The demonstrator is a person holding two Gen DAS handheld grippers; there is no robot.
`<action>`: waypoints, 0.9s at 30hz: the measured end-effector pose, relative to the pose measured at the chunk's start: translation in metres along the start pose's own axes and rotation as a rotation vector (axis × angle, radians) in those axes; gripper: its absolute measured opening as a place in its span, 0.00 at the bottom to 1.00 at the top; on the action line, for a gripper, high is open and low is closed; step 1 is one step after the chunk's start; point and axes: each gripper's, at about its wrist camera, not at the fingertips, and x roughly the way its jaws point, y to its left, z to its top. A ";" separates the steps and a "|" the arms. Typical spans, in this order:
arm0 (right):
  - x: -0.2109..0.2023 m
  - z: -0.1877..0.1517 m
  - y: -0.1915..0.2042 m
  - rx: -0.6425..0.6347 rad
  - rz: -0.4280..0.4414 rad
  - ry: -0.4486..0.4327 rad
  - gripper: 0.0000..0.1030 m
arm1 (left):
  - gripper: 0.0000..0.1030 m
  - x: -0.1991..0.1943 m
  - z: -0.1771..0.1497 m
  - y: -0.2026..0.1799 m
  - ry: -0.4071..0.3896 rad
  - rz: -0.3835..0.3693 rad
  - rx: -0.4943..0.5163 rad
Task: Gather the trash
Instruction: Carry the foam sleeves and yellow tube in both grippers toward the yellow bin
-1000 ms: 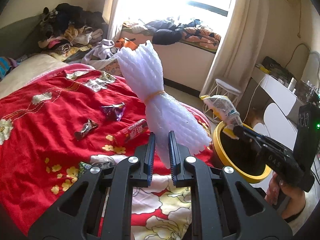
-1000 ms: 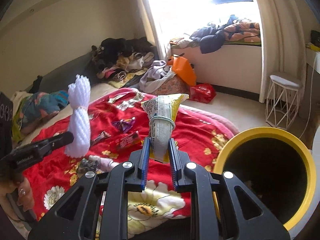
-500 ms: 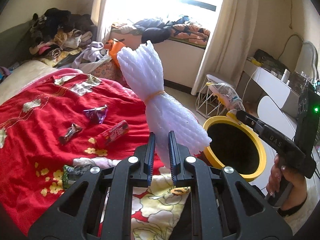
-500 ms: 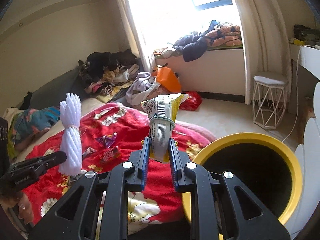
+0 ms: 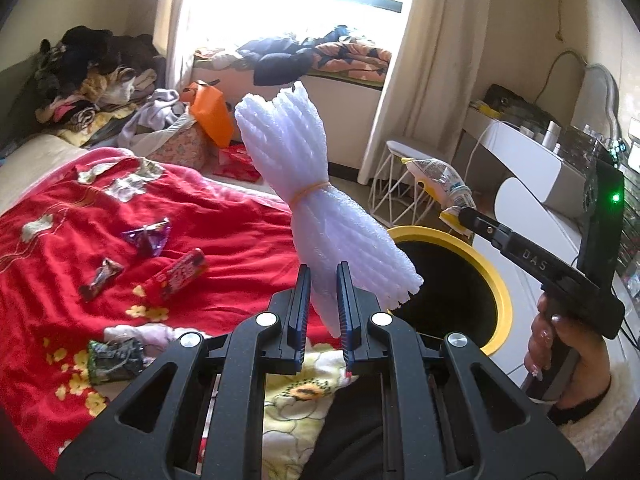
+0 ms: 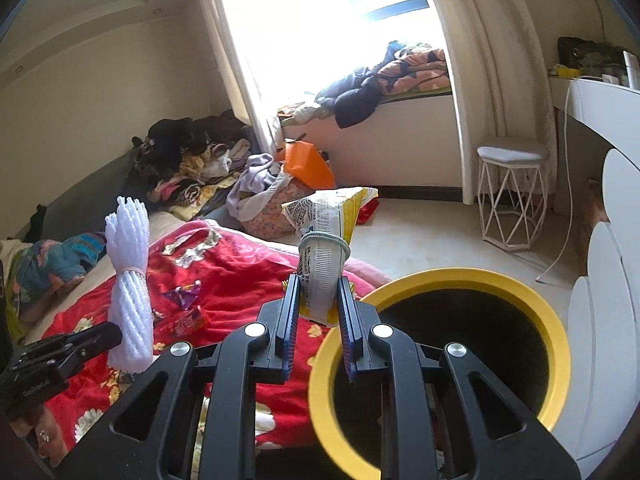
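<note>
Left gripper (image 5: 323, 300) clamped on the lower end of a white foam net bundle (image 5: 316, 208), tied at the waist with a rubber band, held upright and tilted, above the edge of the red blanket (image 5: 240, 224) just beside the bin. Right gripper (image 6: 318, 308) clamped on a folded yellow-and-white snack bag (image 6: 326, 256) with a green band around it; bag stands up from the jaws, right at the near-left rim of the yellow trash bin (image 6: 556, 344). From the left wrist view the right gripper sits over the far side of the bin with the bag sticking up past the rim. Bin interior dark; contents cannot be made out. On the blanket, well apart from the bin: purple wrapper (image 5: 150, 236), small dark wrapper (image 5: 100, 276), red snack packet (image 5: 178, 274), green crumpled wrapper (image 5: 114, 360) near the front edge. Orange bag (image 5: 210, 114) on the floor past the bed, clothes pile (image 5: 88, 76) on the far left, white wire stool (image 6: 512, 196) by the curtain, more clothes on the window ledge (image 6: 408, 96).
</note>
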 end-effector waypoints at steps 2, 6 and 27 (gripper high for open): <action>-0.002 0.000 -0.005 0.007 -0.009 -0.004 0.18 | 0.09 0.003 0.001 -0.006 0.002 -0.008 0.008; -0.005 0.000 -0.015 0.020 -0.032 -0.008 0.18 | 0.09 0.008 0.003 -0.014 0.007 -0.023 0.014; -0.018 -0.010 -0.067 0.059 -0.174 0.023 0.18 | 0.09 0.052 0.001 -0.070 0.061 -0.107 0.073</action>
